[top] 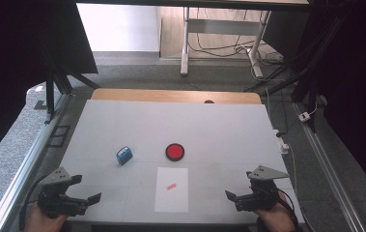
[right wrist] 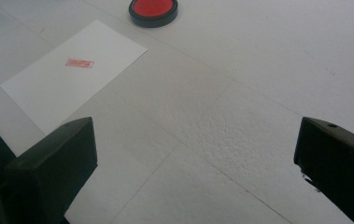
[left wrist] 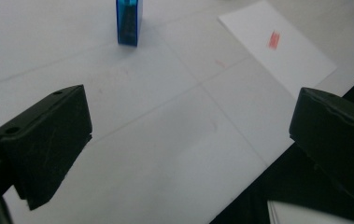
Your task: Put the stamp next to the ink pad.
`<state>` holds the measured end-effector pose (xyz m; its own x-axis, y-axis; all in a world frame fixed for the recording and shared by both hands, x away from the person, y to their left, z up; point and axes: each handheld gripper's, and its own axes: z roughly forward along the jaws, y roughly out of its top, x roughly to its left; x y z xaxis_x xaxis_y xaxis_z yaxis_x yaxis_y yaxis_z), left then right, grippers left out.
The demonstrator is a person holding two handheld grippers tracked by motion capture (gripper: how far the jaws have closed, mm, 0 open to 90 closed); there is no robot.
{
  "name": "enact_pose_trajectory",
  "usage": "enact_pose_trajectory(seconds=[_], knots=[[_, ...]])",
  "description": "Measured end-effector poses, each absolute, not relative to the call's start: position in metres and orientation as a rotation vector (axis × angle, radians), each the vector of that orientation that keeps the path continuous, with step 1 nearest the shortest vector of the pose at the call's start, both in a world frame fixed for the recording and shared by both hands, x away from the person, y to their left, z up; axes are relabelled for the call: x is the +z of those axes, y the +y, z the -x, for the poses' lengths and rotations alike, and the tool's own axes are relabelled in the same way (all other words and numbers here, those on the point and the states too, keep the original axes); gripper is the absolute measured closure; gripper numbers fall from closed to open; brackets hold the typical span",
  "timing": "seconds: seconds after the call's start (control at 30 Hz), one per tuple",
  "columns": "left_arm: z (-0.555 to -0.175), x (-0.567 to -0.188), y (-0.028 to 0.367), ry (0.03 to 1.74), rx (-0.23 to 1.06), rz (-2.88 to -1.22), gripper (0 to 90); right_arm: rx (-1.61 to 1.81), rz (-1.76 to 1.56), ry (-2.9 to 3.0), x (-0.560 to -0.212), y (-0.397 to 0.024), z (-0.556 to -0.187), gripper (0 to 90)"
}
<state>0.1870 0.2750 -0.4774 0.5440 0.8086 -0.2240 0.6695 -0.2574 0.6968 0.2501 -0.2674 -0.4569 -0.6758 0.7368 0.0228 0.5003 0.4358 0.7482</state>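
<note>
Both grippers idle, jaws apart, empty — left gripper near-left, right gripper near-right. Risk: a hasty grab tips the upright blue stamp or slides the loose paper. Stamp sits left of the red ink pad; paper already bears a red mark.

Bench: white top crossed by faint seam lines, a bare wooden strip along its far edge. Blue stamp stands left of centre. Round red ink pad in a black case sits near it, to the right. White paper sheet lies nearer the front edge, a small red stamped mark on it
</note>
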Motion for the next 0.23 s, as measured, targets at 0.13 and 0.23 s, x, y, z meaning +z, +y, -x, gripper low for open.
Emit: enact_pose_trajectory(seconds=[0.13,0.23], knots=[[-0.1878,-0.4787,0.2716,1.206,0.23,-2.037,0.0,1.084,-1.063,2.387,-0.4569,-0.2669,-0.2501,0.0],[-0.1887,-0.4787,0.2705,1.212,0.236,-2.038,0.0,1.079,-1.059,2.389,-0.4572,-0.2671,-0.2504,0.0]])
